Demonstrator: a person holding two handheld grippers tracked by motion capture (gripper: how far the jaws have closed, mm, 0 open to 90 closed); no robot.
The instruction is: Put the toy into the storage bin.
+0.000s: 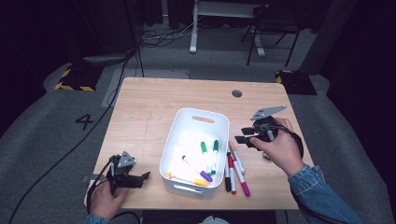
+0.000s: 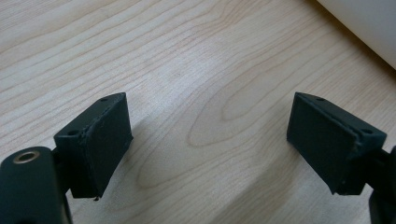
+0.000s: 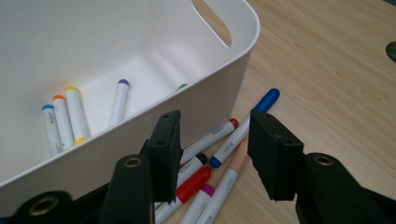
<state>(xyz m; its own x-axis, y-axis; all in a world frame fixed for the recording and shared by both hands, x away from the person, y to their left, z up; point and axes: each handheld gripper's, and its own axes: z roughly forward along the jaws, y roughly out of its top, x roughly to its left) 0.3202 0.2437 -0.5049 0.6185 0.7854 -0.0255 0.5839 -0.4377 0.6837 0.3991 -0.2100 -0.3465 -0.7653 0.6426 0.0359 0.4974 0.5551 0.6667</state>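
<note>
A white bin [image 1: 171, 138] stands mid-table and holds several markers, among them two green-capped ones [image 1: 208, 150] and a purple-capped one [image 1: 198, 170]. Several more markers [image 1: 235, 169] lie on the table beside the bin's right wall. My right gripper [image 1: 242, 135] hovers open just above them. In the right gripper view its jaws [image 3: 215, 121] frame a blue-capped marker [image 3: 267, 99], with red [image 3: 194, 182] and black [image 3: 200, 159] caps below and the bin wall [image 3: 205, 93] to the left. My left gripper [image 1: 144, 177] rests open at the table's front left, over bare wood [image 2: 210, 107].
The wooden table [image 1: 140, 116] has a round cable hole [image 1: 236, 93] at the back right. The bin's corner [image 2: 364, 23] shows past the left gripper's jaws. A cable [image 1: 56, 168] trails off the table's left side. A chair [image 1: 273, 28] and desk leg stand on the floor behind.
</note>
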